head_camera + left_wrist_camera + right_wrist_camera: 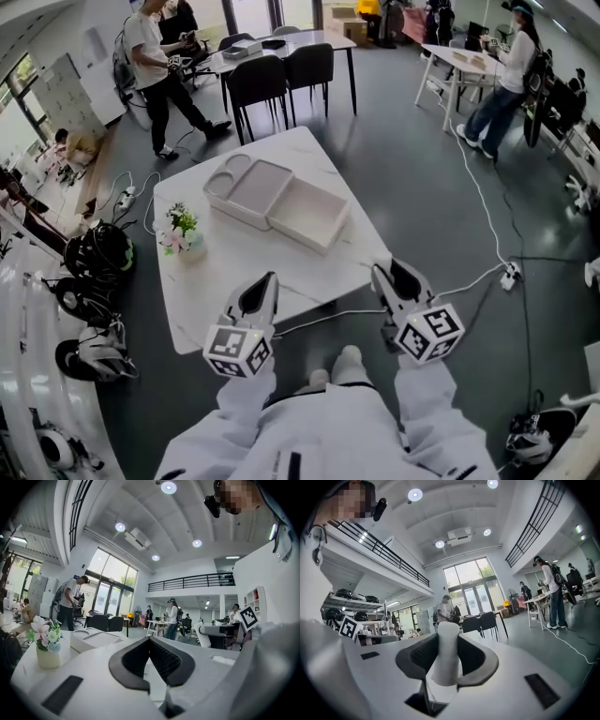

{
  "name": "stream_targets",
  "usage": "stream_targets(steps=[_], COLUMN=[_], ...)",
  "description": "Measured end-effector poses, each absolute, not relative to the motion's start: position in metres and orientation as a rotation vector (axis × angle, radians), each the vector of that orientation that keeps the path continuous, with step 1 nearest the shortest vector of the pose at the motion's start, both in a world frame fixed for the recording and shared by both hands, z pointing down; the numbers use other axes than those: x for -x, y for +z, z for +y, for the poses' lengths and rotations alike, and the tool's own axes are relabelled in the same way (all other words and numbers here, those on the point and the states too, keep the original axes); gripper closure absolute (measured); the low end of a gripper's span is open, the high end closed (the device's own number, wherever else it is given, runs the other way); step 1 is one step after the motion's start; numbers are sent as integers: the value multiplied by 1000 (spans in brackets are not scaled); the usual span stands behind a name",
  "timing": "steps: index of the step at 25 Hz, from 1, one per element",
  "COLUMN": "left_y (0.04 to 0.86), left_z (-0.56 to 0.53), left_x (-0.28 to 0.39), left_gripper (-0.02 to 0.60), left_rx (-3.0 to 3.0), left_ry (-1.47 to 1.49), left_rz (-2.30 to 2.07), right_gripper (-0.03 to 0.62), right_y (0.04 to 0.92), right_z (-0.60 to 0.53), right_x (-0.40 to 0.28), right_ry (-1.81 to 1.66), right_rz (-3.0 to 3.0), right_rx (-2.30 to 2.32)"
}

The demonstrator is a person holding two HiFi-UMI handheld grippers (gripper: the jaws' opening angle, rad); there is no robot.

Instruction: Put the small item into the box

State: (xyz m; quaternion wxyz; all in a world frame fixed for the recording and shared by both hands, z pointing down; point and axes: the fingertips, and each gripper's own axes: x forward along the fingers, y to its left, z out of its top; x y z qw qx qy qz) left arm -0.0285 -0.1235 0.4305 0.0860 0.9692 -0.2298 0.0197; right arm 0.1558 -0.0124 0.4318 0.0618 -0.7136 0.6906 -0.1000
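A shallow white box (312, 216) lies open on the white table (225, 272), joined to a lidded tray part (251, 190) on its left. My right gripper (389, 274) hovers by the table's front right corner, short of the box. In the right gripper view this gripper (447, 641) is shut on a small white cylinder (446, 653) that stands upright between the pads. My left gripper (265, 281) hangs over the table's front edge. Its jaws (150, 641) meet with nothing between them.
A small vase of flowers (182, 234) stands on the table's left side, left of the box. A white cable (323, 319) runs along the front edge. Dark chairs (281, 80) and another table stand behind; people stand at the back left and back right. Helmets (98, 253) lie on the floor at left.
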Motion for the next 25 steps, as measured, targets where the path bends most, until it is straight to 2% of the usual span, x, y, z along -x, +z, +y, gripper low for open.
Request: stream_targets(steps=[9, 17, 25], left_y=[447, 459, 490], left_z=[-167, -216, -248], left_x=[9, -43, -66], left_gripper=[583, 583, 583], left_rx=[-2803, -2705, -2566], left_ry=[93, 123, 165], left_rz=[-713, -826, -933], right_gripper=[477, 477, 477], right_y=[438, 438, 458], right_z=[-76, -148, -212], right_x=[-185, -245, -269], right_ry=[-352, -420, -520], right_rz=[2153, 2254, 2405], right_rx=[2093, 2003, 1904])
